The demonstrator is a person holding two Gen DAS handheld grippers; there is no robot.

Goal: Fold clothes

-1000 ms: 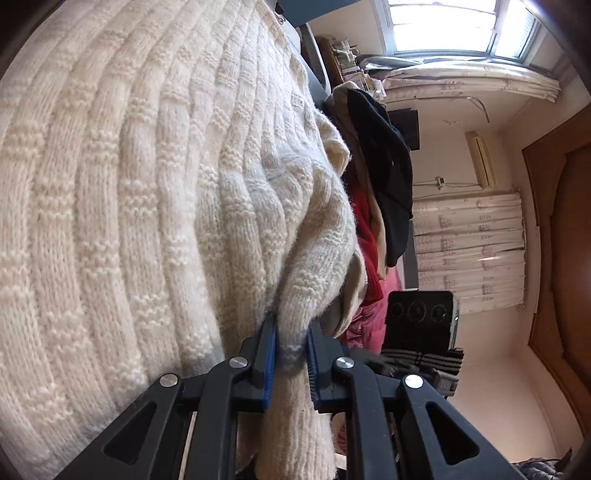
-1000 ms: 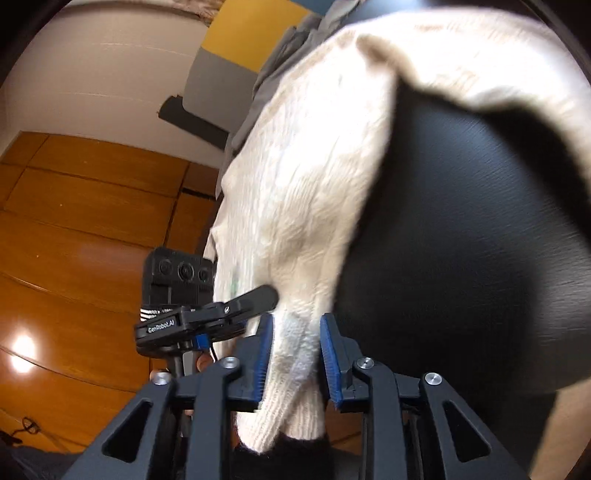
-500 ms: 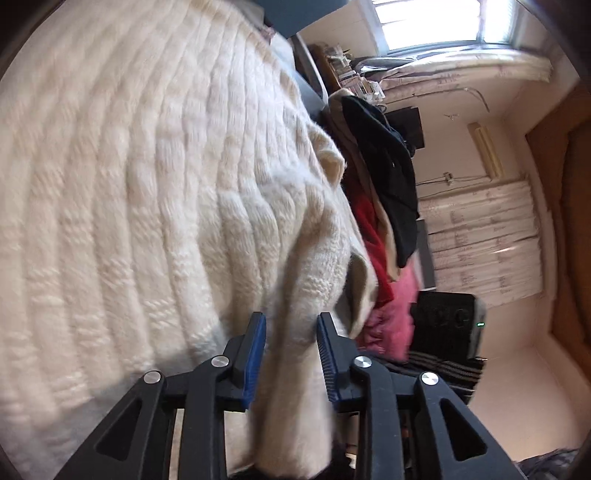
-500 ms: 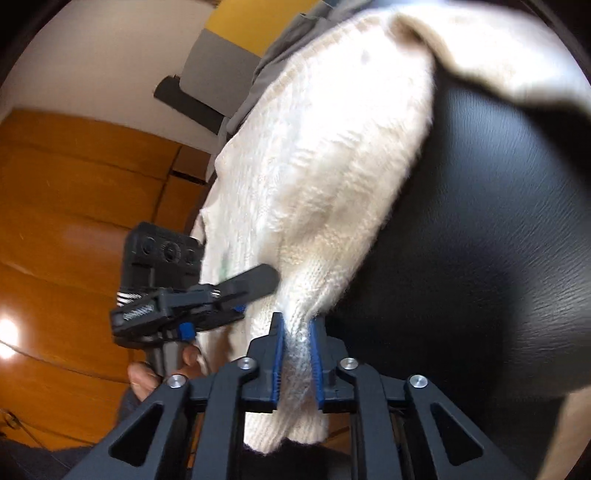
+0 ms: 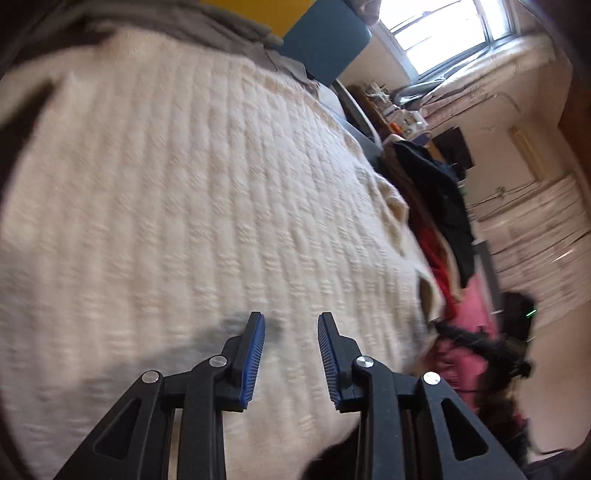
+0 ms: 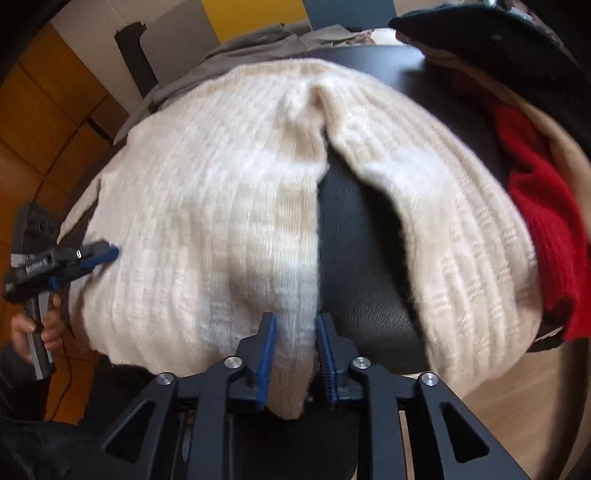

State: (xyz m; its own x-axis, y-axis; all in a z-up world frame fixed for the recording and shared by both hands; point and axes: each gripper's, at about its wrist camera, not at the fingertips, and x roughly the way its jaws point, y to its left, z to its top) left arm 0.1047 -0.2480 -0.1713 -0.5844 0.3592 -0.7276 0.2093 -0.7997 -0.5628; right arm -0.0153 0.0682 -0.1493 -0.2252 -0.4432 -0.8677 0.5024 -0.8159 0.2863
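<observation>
A cream ribbed knit sweater (image 5: pixel 207 206) lies spread on a black leather surface (image 6: pixel 354 266). My left gripper (image 5: pixel 290 319) hovers just above its body, open, with nothing between the pads. In the right wrist view the left gripper (image 6: pixel 109 254) hangs over the sweater's left edge, held by a hand (image 6: pixel 40 328). My right gripper (image 6: pixel 293 325) has the end of a sleeve (image 6: pixel 291 280) between its blue pads. The jaws are opening, and the knit still fills the gap and touches both pads. The sweater's other sleeve (image 6: pixel 461 236) curves off to the right.
A heap of clothes lies at the right: a red knit (image 6: pixel 543 206), a dark garment (image 5: pixel 447 199) and pink cloth (image 5: pixel 465 332). Grey fabric (image 6: pixel 258 48) lies beyond the sweater. A wooden floor (image 6: pixel 48 122) is at the left and a window (image 5: pixel 454 26) far off.
The left gripper let go of the sweater's fold, opened and pulled back above the body. The right gripper clamped the sleeve, then rose and widened with the sleeve still between its pads.
</observation>
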